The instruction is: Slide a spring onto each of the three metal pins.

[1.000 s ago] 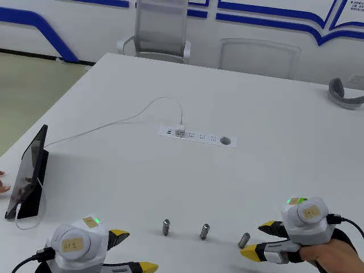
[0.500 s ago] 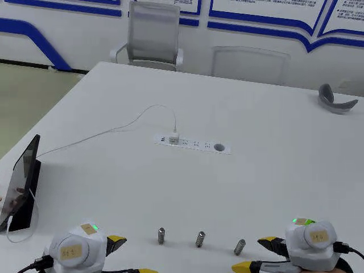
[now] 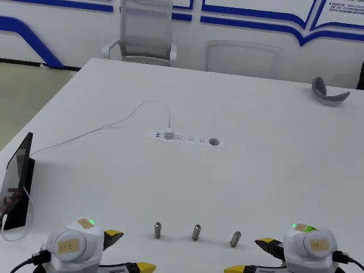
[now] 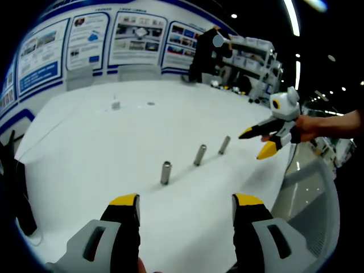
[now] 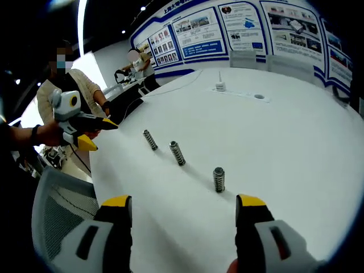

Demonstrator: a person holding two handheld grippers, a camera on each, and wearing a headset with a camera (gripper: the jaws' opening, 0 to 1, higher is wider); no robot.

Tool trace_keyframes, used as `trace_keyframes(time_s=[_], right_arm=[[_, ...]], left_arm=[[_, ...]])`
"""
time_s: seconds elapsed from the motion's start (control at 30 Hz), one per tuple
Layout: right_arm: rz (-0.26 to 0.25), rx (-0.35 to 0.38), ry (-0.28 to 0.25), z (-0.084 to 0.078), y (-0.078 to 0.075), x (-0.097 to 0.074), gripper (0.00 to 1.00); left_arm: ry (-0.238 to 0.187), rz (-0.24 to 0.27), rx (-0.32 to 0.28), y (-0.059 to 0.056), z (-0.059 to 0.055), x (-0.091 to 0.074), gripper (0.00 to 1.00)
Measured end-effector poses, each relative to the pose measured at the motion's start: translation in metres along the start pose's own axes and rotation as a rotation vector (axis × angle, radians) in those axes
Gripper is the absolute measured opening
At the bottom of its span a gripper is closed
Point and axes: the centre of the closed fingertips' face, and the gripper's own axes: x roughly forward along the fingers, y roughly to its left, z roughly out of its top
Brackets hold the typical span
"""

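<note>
Three metal pins stand in a row near the front edge of the white worktop (image 3: 256,170), at 6 o'clock in the head view: left pin (image 3: 158,230), middle pin (image 3: 196,231), right pin (image 3: 235,239), each apart from its neighbour. The right gripper view shows a coil spring (image 5: 219,178) round the nearest pin and coils on the other two, so all three look loaded and the task looks done or nearly so. Left tool (image 3: 129,250) at 7 o'clock, right tool (image 3: 247,256) at 5 o'clock, both spread wide, holding nothing, clear of the pins. Main risk: the right pin leans a bit and sits near the right tool, at its 11 o'clock. A careless sweep or a clipping jaw tip could topple it, and the spring could slide off and roll to the edge. Can't tell if the pins are fixed to the worktop. Power strip (image 3: 185,138) and cable (image 3: 102,128) lie well off at 12 o'clock, no hazard.
</note>
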Motion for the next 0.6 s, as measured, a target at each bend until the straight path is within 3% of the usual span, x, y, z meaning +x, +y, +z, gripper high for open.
trace_keyframes(time_s=[0.6], right_arm=[[0.016,0.001,0.006,-0.0072,0.0113,-0.0016,0.82]], left_arm=[[0.008,0.009,-0.010,0.0031,-0.0063,-0.0037,0.71]])
